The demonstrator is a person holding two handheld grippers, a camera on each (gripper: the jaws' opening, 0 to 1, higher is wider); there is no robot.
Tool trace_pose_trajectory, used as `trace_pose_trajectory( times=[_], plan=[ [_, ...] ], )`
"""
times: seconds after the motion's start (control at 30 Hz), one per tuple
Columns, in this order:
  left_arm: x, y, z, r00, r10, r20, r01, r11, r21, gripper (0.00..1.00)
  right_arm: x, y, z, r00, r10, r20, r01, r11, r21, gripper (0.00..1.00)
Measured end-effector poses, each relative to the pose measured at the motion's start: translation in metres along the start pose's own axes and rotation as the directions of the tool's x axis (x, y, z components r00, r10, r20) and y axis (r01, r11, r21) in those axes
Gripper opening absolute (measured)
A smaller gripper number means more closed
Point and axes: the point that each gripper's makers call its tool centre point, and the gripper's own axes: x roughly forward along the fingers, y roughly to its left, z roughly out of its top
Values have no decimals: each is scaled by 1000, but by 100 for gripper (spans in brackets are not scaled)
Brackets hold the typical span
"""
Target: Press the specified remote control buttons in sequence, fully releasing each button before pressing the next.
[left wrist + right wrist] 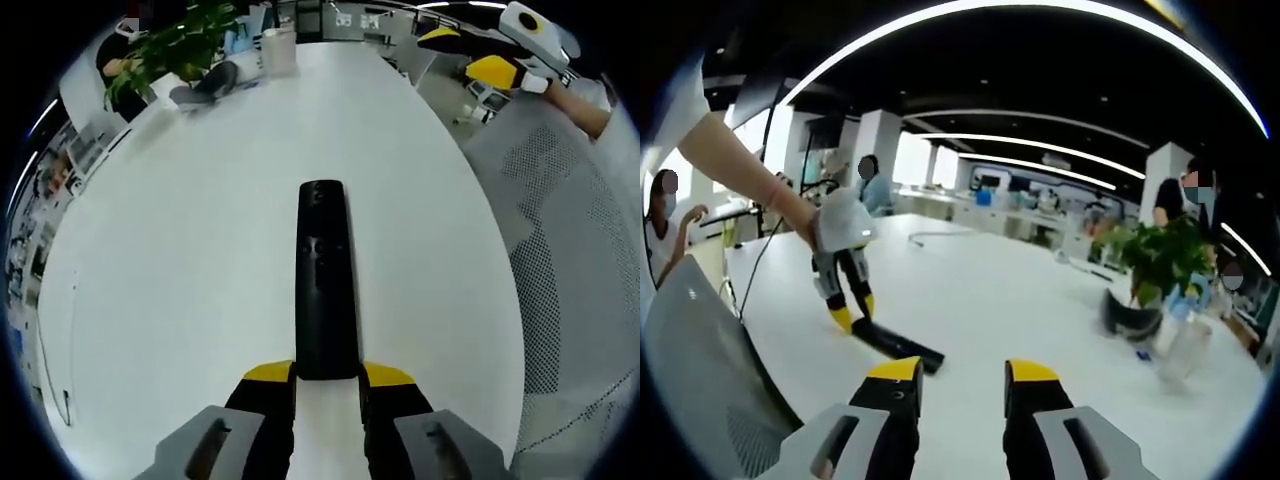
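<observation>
Black remote (pixel 323 280) in left tongs (pixel 327 373)

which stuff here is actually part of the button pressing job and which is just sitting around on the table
Part of the job:
- remote control, black, lying flat on the white table
- left gripper, jaws closed on the remote's near end
- right gripper, jaws open, off the remote

Just lying about:
- potted plant
- dark headset-like object beside it
- clear container
- cable near the table edge
</observation>
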Motion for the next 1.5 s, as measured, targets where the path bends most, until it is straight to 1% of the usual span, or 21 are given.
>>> trace_pose_trajectory(
  times=[0.67,1.5],
  plan=[
    [0,-16,-2,1000,-14,-17,14,1000,26,24,1,2,-4,1000,5,-27,-6,999,-35,28],
    [0,-34,-3,999,-29,-32,30,999,41,24,2,-2,-5,1000,-4,-26,3,999,-39,27]
  ],
)
